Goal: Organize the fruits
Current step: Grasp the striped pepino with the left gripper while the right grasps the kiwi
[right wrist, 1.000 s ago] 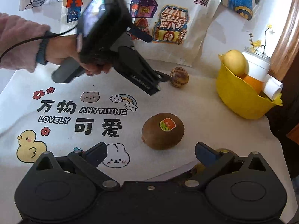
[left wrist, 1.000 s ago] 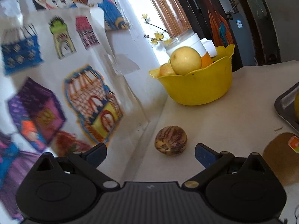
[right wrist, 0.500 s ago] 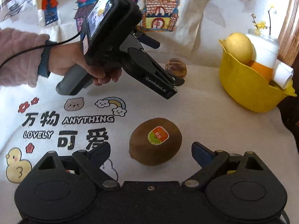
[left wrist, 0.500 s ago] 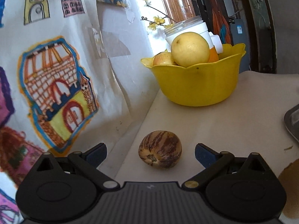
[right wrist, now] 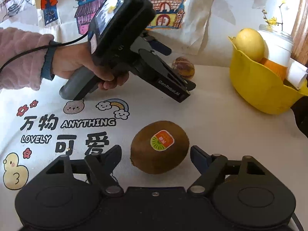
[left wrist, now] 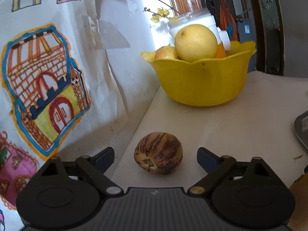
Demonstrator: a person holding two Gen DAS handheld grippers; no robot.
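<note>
Printed tablecloth (right wrist: 202, 107), grasp step: left gripper (left wrist: 156, 156) and right gripper (right wrist: 156, 154), jaws just closing but not touching, straddle striped fruit (left wrist: 158, 153) and kiwi (right wrist: 159, 147); next, clamp, carry toward the yellow bowl (right wrist: 258, 88) at two o'clock.

both grippers' fingers (left wrist: 207, 158) (right wrist: 199, 158) closing, still apart, pointing downward.

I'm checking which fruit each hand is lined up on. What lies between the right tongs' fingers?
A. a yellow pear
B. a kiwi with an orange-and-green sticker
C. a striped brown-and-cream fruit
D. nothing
B: the kiwi with its sticker lies on the tablecloth between the right tongs, whose fingers flank it without touching.
</note>
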